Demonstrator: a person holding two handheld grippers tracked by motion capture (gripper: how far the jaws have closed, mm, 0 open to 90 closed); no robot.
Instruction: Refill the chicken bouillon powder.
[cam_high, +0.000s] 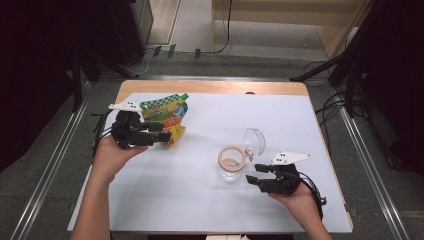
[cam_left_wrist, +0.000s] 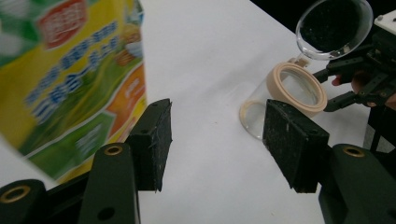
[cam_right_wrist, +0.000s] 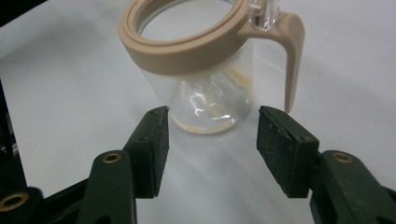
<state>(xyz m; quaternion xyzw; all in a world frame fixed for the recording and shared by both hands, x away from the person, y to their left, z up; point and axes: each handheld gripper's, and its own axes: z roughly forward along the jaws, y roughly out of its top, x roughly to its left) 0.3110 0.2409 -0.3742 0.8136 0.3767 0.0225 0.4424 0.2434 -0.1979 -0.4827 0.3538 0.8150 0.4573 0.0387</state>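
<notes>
While both hands rest low at the near side of the table, each holds one gripper, two in all. Nearest on the right, the right gripper lies level on the white mat, its jaws apart at a middling width with nothing between them; the jar stands just ahead of the tips, not touched. In the right gripper view the jar is clear glass with a beige rim and a beige handle hanging down its side, and bare mat shows between the pads and the glass. One jar, one clear round lid hinged up and standing open behind the rim.

Near the left edge, the left gripper points toward the middle, jaws likewise parted and gripping nothing. Its tips sit just beside the carton, which leans at the far left of the mat; whether a pad touches it I cannot tell. In the left gripper view the carton is yellow and green with a red label; the print is blurred and unreadable. One carton.

Between carton and jar the mat lies open, a wide bare stretch, and the whole far right of the mat is free too. Beyond the mat a strip of wooden tabletop runs along the far edge.
</notes>
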